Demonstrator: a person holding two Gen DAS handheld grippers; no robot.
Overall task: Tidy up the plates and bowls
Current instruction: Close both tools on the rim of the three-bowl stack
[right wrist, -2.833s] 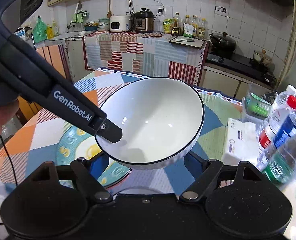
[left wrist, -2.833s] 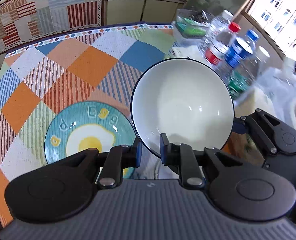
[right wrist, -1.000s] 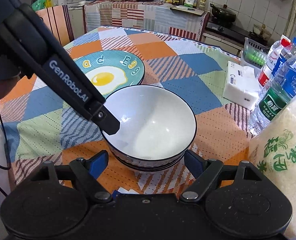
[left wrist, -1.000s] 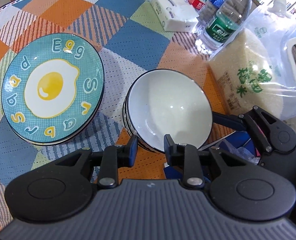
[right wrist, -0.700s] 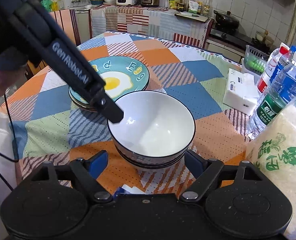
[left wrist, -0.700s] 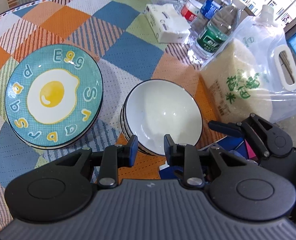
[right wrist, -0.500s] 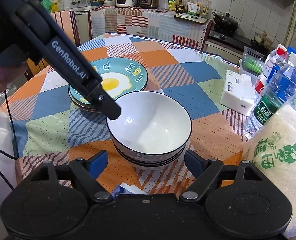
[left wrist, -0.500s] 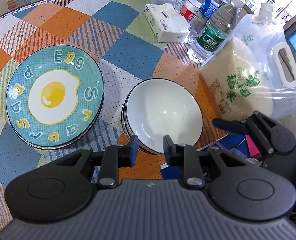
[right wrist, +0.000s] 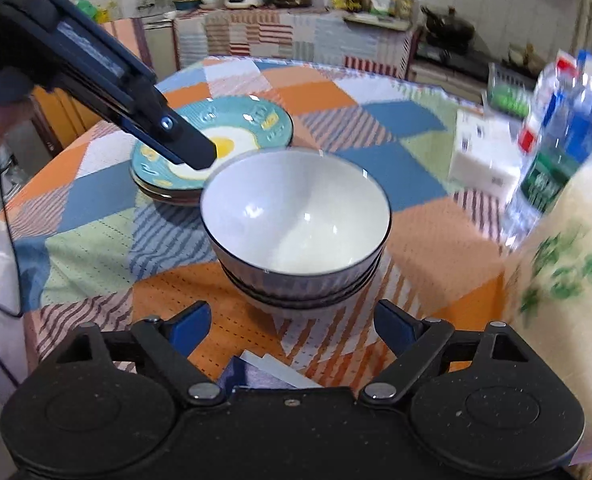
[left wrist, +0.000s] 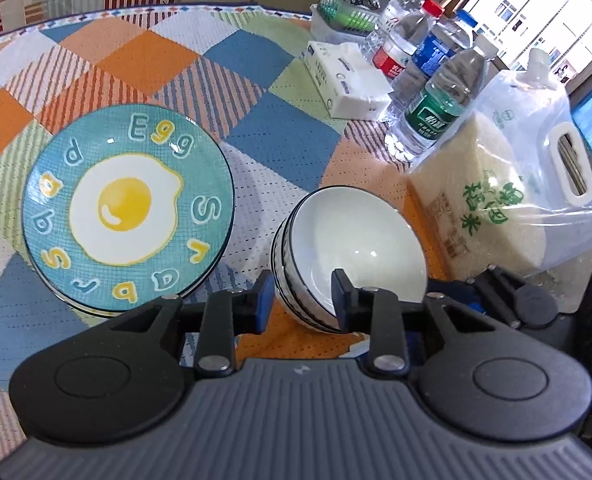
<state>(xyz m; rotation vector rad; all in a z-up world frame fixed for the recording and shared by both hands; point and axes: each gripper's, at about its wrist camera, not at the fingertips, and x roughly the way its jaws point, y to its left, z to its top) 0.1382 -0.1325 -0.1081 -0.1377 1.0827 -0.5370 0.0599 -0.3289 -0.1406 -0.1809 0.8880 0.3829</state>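
A stack of white bowls with dark rims (left wrist: 352, 248) (right wrist: 296, 216) stands on the patchwork tablecloth. A stack of teal egg-print plates (left wrist: 126, 208) (right wrist: 240, 128) lies to its left. My left gripper (left wrist: 302, 294) is open and empty, its jaws a small gap apart above the near left rim of the top bowl, touching nothing. From the right wrist view its finger (right wrist: 176, 140) hangs above the plates, clear of the bowls. My right gripper (right wrist: 292, 322) is wide open and empty, just in front of the bowl stack.
Several water bottles (left wrist: 436, 108), a tissue pack (left wrist: 344, 78) and a green basket (left wrist: 344, 8) stand at the far right. A clear bag of rice (left wrist: 512, 200) sits right of the bowls. Papers (right wrist: 272, 372) lie under my right gripper.
The left gripper set the bowl onto the bowl stack, let go of its rim and drew back and up. The right gripper stayed open and backed away slightly.
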